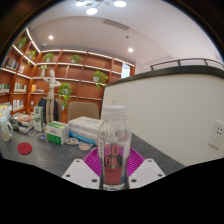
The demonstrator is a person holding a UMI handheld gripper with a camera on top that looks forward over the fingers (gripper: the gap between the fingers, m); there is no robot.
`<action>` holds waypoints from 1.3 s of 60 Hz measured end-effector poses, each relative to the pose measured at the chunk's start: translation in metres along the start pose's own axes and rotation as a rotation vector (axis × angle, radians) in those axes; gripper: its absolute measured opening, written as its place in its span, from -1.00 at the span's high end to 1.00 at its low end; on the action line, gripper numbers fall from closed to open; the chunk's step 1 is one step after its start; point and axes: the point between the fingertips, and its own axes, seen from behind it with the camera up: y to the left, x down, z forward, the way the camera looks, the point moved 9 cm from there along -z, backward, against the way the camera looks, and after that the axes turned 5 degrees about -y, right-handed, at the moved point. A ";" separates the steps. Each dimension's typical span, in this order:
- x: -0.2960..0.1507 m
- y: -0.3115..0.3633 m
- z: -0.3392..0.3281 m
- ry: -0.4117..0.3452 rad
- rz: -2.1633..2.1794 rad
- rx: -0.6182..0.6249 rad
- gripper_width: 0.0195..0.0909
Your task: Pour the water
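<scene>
A tall clear glass [114, 146] with red "SODA" lettering and a reddish base stands upright between my gripper's [113, 166] two fingers. The magenta pads [95, 162] sit against both sides of the glass, so the fingers are shut on it. The glass is held above the grey tabletop [45, 160]. I cannot tell whether there is water in it.
Left on the table are a red lid [25, 149], a white bottle [52, 107], small boxes [57, 131] and a white container [85, 127]. A white partition wall [175, 110] with a socket [217, 133] stands at the right. Shelves with plants [66, 75] line the back.
</scene>
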 end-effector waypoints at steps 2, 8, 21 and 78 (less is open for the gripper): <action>-0.004 0.010 -0.005 -0.002 -0.032 -0.013 0.68; -0.030 0.054 -0.032 -0.022 -0.173 -0.073 0.68; -0.059 0.178 -0.032 -0.074 -0.578 -0.210 0.68; -0.109 0.398 -0.012 -0.506 -2.074 -0.178 0.68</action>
